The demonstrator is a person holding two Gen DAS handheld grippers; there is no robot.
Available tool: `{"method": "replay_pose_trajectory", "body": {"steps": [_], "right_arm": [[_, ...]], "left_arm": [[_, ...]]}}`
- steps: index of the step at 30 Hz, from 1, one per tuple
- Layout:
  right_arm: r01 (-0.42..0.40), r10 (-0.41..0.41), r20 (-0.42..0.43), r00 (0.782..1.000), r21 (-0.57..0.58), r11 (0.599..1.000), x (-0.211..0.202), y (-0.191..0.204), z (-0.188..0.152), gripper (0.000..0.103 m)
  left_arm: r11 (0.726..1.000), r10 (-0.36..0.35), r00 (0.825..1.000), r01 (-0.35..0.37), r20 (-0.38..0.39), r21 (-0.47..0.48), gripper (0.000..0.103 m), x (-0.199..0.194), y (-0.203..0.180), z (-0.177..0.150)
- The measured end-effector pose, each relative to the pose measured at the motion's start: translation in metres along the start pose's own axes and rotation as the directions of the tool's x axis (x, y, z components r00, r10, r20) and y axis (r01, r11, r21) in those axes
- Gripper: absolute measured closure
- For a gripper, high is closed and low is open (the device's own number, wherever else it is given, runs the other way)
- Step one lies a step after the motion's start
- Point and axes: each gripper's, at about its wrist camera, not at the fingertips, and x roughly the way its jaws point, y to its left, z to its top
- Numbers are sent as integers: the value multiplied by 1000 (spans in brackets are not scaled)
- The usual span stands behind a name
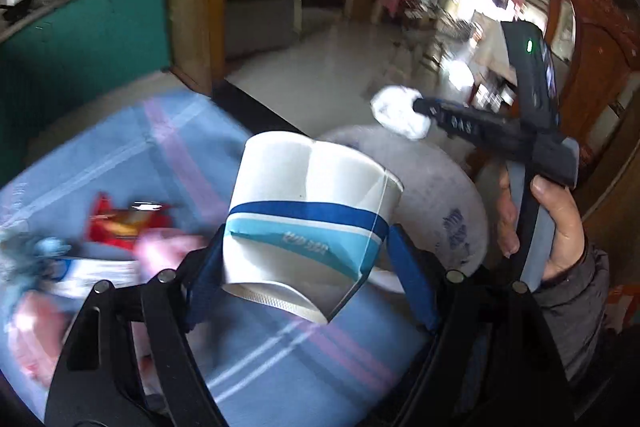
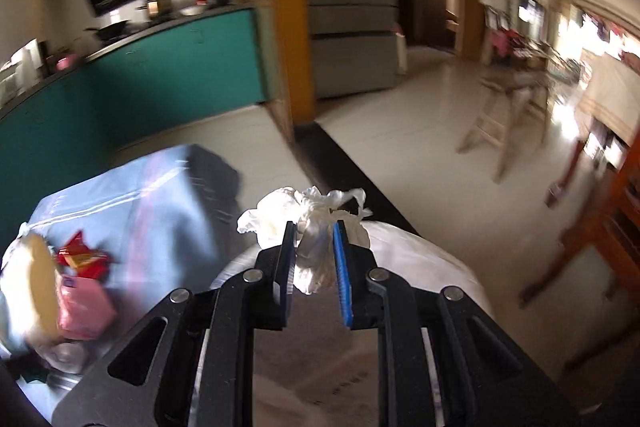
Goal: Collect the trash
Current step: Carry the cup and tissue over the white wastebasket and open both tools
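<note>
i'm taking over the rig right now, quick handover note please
Left gripper: shut on a dented paper cup, held above the checked cloth.
Right gripper: shut on a crumpled white tissue, over the white sack.
Done: both pieces picked up.
Left: neither is dropped yet; the red wrapper and pink packet lie on the cloth.

A teal counter [image 2: 168,67], wooden stool [image 2: 504,119] and pale tiled floor [image 2: 420,131].

Both views are dim and smeared by motion blur, the tablecloth [image 1: 120,155] worst. Daylight glares from the far windows [image 2: 600,39] (washing out the floor [image 2: 420,131]), and fisheye bends the edges.
</note>
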Motion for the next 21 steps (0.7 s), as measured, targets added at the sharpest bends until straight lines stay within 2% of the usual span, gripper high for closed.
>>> {"method": "replay_pose_trajectory", "body": {"steps": [3, 6, 9, 11, 12, 13, 16, 17, 18, 19, 21], "right_arm": [[24, -23, -25, 999, 50, 998, 4, -26, -4, 84], [42, -38, -56, 998, 80, 996, 11, -42, -6, 84], [49, -42, -79, 996, 89, 995, 15, -50, -9, 81], [45, -37, -84, 996, 95, 994, 13, -51, -10, 64], [39, -31, -76, 997, 104, 994, 11, -51, -10, 47], [32, -26, -65, 998, 109, 994, 8, -52, -9, 37], [5, -1, -29, 1000, 110, 994, 0, -47, -8, 34], [-6, 9, -21, 1000, 109, 994, -1, -44, -7, 29], [-25, 26, -8, 1000, 103, 994, -3, -37, -8, 24], [-41, 41, 3, 999, 93, 995, -4, -30, -8, 21], [-76, 75, 24, 997, 53, 996, -6, -12, -11, 18]], "left_arm": [[994, -96, 992, 100, -83, 47, 25, 56, -40, 14], [992, -95, 988, 104, -124, 70, 24, 93, -62, 20], [994, -85, 984, 94, -156, 53, 13, 120, -68, 27], [996, -84, 985, 90, -151, 29, 9, 123, -63, 33], [996, -77, 987, 81, -144, 23, 8, 120, -59, 36], [998, -62, 989, 66, -138, 22, 8, 115, -56, 37], [998, 40, 996, -37, -74, 45, 8, 83, -34, 41], [996, 75, 996, -72, -52, 51, 8, 71, -28, 37], [989, 143, 990, -142, -14, 52, 8, 54, -14, 37], [979, 197, 980, -197, 15, 45, 8, 42, -6, 38], [940, 339, 935, -341, 99, -3, 8, 10, 25, 35]]}}
